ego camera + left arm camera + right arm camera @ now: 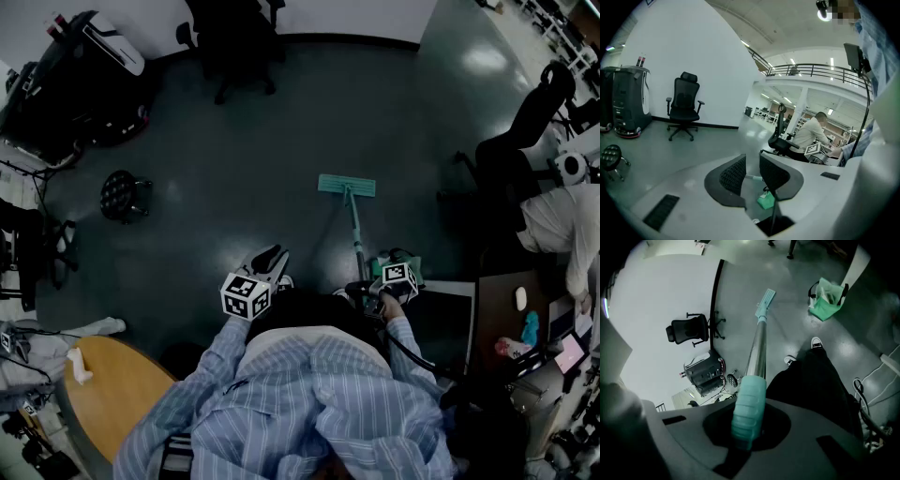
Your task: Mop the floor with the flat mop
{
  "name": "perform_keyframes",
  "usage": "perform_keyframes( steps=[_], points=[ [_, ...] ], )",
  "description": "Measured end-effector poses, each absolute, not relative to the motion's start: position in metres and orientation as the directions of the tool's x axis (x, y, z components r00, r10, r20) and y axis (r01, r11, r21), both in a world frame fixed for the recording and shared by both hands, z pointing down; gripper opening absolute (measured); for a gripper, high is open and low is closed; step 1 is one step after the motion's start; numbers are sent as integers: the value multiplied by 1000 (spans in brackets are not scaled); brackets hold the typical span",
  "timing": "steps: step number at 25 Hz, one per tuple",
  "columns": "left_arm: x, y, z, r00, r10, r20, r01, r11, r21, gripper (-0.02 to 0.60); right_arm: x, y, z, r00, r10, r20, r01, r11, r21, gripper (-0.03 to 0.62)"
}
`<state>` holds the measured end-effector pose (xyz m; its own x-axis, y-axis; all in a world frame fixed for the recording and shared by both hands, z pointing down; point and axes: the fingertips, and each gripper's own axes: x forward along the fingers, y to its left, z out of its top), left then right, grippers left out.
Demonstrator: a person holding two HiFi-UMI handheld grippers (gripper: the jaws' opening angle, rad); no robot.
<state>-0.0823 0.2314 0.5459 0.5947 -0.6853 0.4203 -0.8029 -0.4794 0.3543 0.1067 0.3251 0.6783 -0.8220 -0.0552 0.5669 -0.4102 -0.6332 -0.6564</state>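
The flat mop has a teal head point(346, 185) lying flat on the dark floor ahead of me, and its metal handle point(356, 234) slants back toward my right hand. My right gripper point(377, 294) is shut on the handle's teal ribbed grip point(749, 411). In the right gripper view the pole runs up to the mop head point(765, 300). My left gripper point(269, 262) hangs beside it to the left, apart from the mop. Its jaws point(752, 165) stand open a little with nothing between them.
A black office chair point(230, 42) stands by the far wall, with a dark machine point(80, 80) and a small stool point(125, 194) to the left. A round wooden table point(108, 389) is near left. A person point(561, 220) sits at desks on the right. A green bucket point(827, 301) stands near my feet.
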Motion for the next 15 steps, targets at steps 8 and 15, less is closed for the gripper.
perform_keyframes(
  steps=[8,15],
  points=[
    [-69,228,541,597,-693,404,-801,-495,336,94,118,326,682,-828,-59,558,-401,-633,-662,11],
    [-59,225,533,594,-710,380,-804,-500,323,94,126,326,674,-832,-58,551,-398,-629,-668,11]
  ],
)
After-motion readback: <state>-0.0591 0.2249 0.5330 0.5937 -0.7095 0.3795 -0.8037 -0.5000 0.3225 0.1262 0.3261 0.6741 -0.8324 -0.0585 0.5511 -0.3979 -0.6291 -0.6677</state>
